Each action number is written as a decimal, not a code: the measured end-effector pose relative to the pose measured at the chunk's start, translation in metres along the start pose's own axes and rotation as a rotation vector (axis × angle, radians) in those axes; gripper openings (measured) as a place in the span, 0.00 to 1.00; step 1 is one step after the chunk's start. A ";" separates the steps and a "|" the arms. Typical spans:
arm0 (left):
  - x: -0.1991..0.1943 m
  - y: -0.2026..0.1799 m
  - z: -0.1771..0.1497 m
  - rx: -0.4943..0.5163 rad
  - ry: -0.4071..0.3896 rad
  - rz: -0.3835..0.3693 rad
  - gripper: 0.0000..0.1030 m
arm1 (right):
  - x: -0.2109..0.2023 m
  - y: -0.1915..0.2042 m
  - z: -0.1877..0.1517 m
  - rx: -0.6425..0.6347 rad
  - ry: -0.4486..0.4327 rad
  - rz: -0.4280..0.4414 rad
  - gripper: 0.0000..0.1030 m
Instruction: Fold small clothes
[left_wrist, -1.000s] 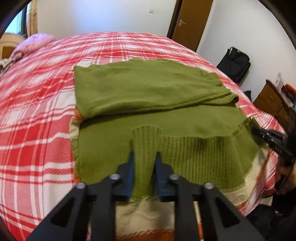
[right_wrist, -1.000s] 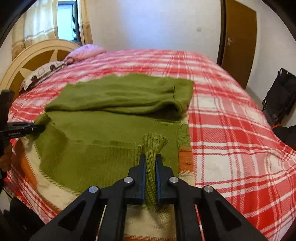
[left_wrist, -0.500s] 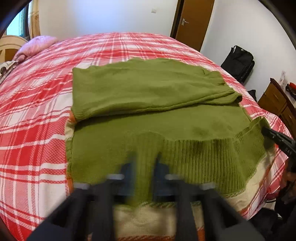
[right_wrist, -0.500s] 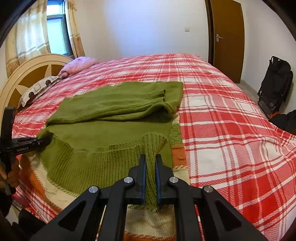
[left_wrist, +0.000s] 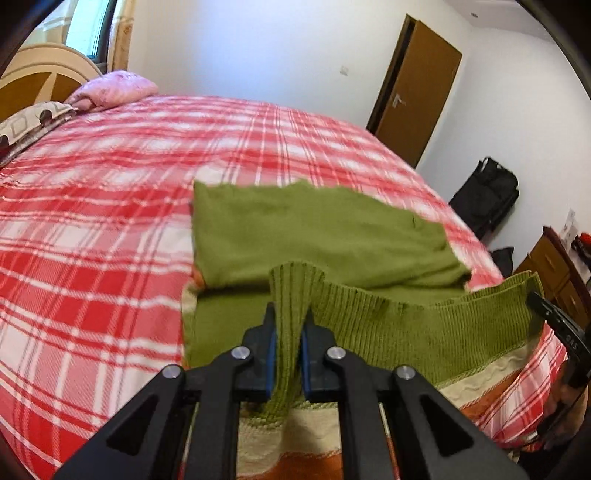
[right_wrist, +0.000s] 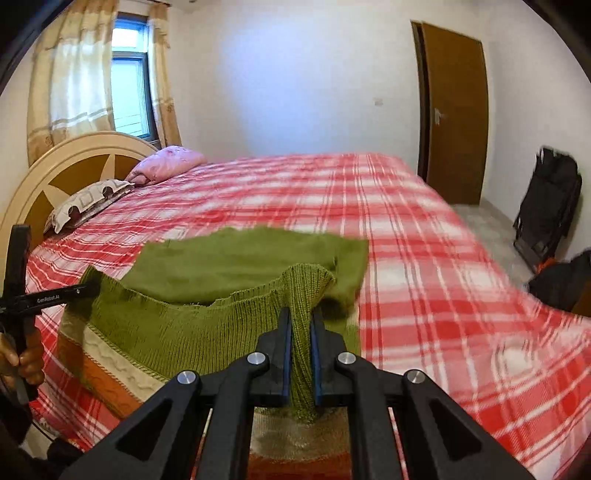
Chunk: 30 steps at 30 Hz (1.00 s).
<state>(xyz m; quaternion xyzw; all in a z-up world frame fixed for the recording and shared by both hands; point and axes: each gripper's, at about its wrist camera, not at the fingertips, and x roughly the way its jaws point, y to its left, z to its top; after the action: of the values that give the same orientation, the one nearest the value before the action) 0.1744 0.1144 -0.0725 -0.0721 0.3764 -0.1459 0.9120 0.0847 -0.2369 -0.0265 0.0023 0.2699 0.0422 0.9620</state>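
Observation:
A green knit sweater (left_wrist: 317, 236) with cream and orange stripes lies on the red plaid bed, its upper part folded flat. My left gripper (left_wrist: 289, 314) is shut on the ribbed green hem at its left corner. My right gripper (right_wrist: 300, 314) is shut on the hem at the right corner. Both hold the hem lifted above the bed, stretched between them. The sweater also shows in the right wrist view (right_wrist: 236, 266). The right gripper shows at the edge of the left wrist view (left_wrist: 554, 317), and the left gripper in the right wrist view (right_wrist: 55, 297).
The red plaid bed (left_wrist: 92, 221) extends far and left. Pillows (right_wrist: 92, 199) and a headboard (right_wrist: 55, 170) are at the left. A brown door (right_wrist: 454, 110), black bags (right_wrist: 546, 206) and a wooden dresser (left_wrist: 554, 273) stand to the right.
Both grippers have lifted the ribbed hem up off the bed and carried it toward the folded upper part. The cameras now look higher across the room.

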 end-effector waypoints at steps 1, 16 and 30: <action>0.000 0.000 0.003 0.002 -0.006 0.011 0.10 | 0.002 0.002 0.004 -0.013 -0.005 -0.005 0.08; 0.033 0.009 0.059 -0.035 -0.034 0.114 0.10 | 0.072 0.007 0.064 -0.075 -0.028 -0.047 0.08; 0.118 0.022 0.135 -0.069 -0.058 0.202 0.10 | 0.213 -0.008 0.111 -0.066 0.001 -0.146 0.08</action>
<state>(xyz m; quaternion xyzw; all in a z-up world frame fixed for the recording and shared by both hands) 0.3542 0.1007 -0.0609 -0.0695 0.3601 -0.0381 0.9295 0.3245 -0.2250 -0.0426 -0.0493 0.2684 -0.0192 0.9619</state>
